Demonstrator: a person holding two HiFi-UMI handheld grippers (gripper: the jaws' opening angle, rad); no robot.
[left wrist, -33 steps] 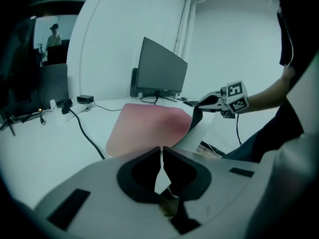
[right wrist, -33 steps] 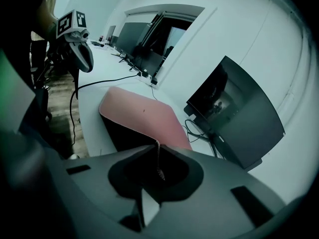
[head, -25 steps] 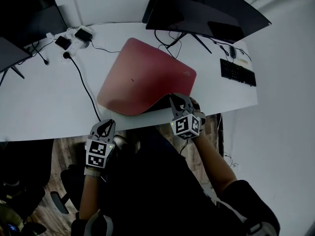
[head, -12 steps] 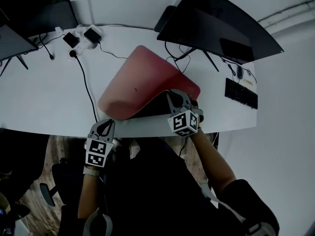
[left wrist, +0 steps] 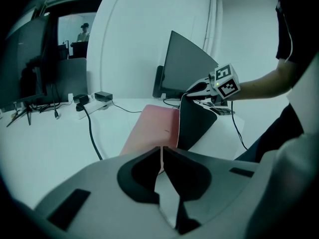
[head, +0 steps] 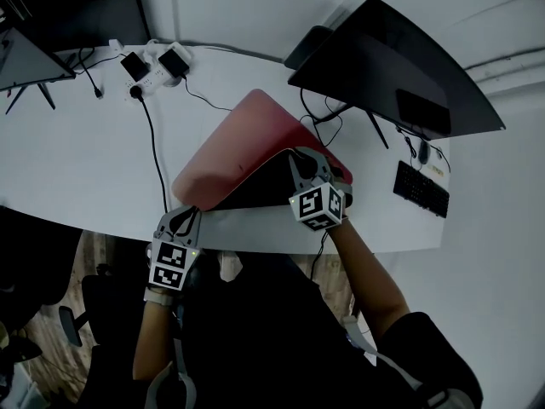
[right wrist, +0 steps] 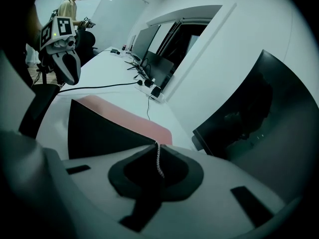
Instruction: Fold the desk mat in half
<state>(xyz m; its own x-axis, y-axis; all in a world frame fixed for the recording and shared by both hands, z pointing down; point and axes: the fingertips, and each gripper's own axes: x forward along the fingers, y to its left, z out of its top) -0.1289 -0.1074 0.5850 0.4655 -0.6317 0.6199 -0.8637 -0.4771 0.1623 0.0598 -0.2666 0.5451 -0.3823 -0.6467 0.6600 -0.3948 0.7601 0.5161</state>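
While the left claw [head: 182, 217] pinches one corner of the desk mat [head: 243, 139], the right claw [head: 299, 158] clamps its raised edge.

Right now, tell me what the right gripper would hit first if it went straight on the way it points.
The right gripper, shut on a raised corner of the desk mat, points down over it: probably the mat's flat red part first, then the white desk. Depth is unclear.
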